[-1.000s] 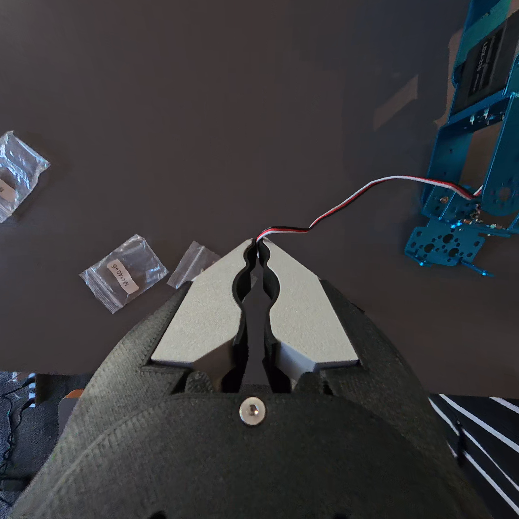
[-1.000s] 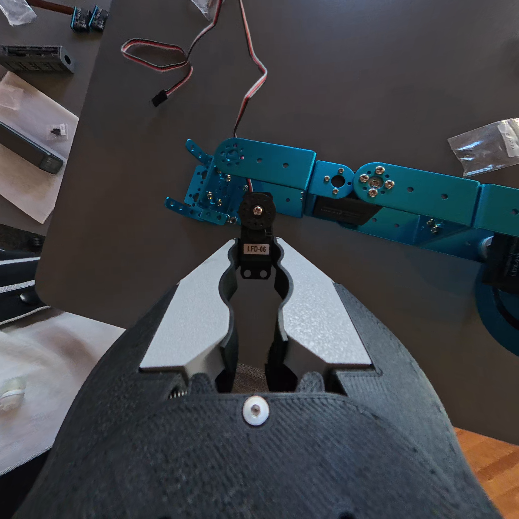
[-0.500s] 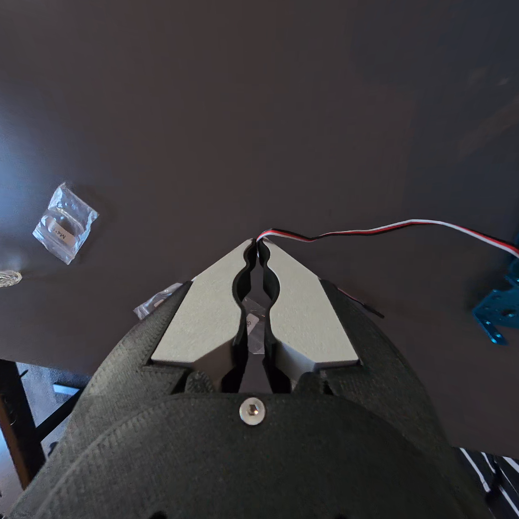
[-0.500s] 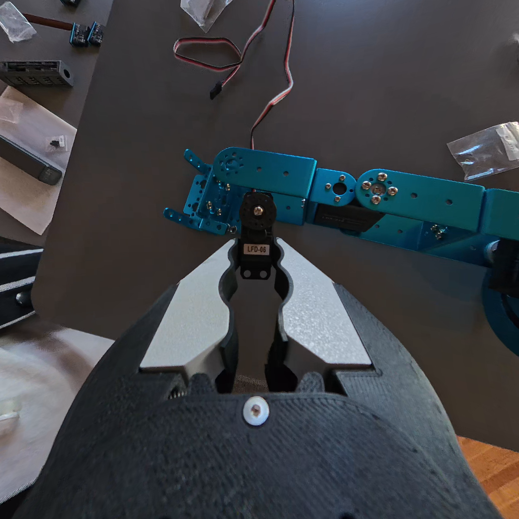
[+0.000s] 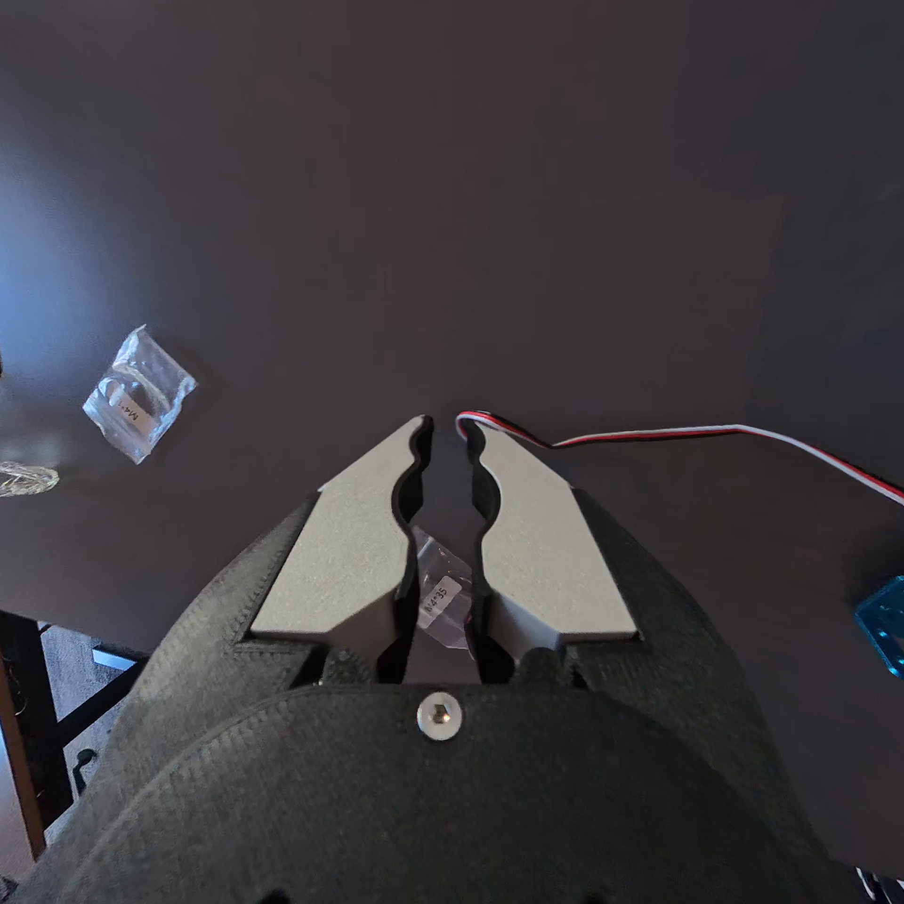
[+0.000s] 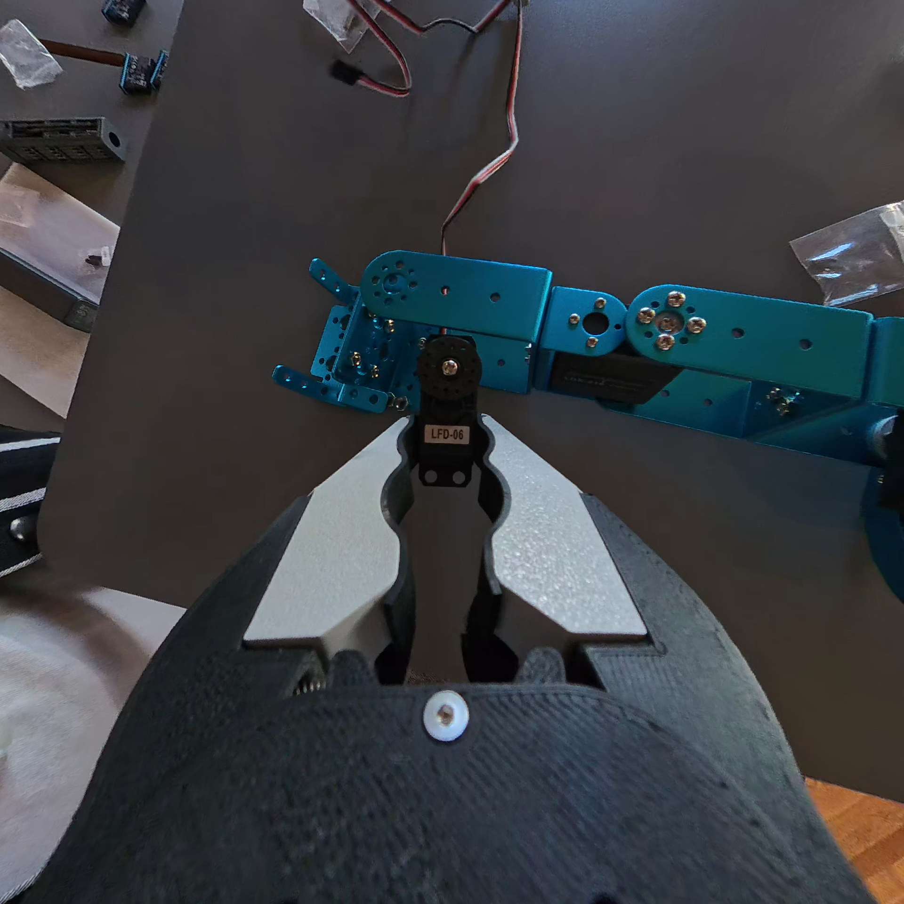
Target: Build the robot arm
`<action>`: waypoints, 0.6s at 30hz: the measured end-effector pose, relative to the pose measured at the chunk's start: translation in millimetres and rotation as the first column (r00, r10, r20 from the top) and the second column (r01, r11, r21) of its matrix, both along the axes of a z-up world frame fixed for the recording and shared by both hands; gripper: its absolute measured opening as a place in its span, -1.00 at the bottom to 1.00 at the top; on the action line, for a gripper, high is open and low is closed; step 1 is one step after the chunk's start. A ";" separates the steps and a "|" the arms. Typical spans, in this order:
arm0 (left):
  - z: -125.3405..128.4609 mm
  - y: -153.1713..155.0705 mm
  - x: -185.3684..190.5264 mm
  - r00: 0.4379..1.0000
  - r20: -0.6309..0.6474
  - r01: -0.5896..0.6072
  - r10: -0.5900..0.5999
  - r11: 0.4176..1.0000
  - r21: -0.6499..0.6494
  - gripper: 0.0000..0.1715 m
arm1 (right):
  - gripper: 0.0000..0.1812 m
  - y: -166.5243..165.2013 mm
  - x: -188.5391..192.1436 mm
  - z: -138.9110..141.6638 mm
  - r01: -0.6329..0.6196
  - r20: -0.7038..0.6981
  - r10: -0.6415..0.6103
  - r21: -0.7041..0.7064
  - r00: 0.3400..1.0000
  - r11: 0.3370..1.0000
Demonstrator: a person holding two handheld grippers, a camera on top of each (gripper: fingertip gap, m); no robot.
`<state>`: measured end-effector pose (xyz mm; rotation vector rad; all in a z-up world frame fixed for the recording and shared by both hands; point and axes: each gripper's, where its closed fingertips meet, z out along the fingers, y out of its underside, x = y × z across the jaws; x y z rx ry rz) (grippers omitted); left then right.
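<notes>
My left gripper (image 5: 446, 421) is slightly open above a dark mat (image 5: 440, 195). A red, white and black servo wire (image 5: 636, 434) lies against its right fingertip (image 5: 477, 435) and runs off to the right. A small clear bag (image 5: 440, 601) with a white label lies on the mat below, seen between the fingers. My right gripper (image 6: 446, 423) is shut on a black servo (image 6: 446, 391) with a round horn and holds it at the near side of a blue metal arm assembly (image 6: 464, 303). The servo's wire (image 6: 508, 146) runs from behind the blue bracket toward the far edge.
A clear labelled bag (image 5: 139, 394) lies at the left, a blue bracket corner (image 5: 883, 631) at the right edge. In the right wrist view, a wire connector (image 6: 345, 73), another bag (image 6: 851, 254), a grey box (image 6: 58, 139) and small blue boards (image 6: 142, 71) lie around the mat. My hands' fingertips stand some 20 cm from each other.
My left gripper was shut on the wire and has opened a little, after moving left away from the blue assembly. My right gripper still holds the servo and has moved slightly toward the bracket.
</notes>
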<state>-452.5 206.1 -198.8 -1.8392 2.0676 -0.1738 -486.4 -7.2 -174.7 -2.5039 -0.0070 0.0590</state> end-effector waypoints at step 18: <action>50.0 -48.2 -28.3 0.970 0.201 0.193 -0.136 0.936 -0.296 -0.90 | -0.77 0.6 0.1 0.3 0.006 -0.016 -0.006 0.003 1.000 1.000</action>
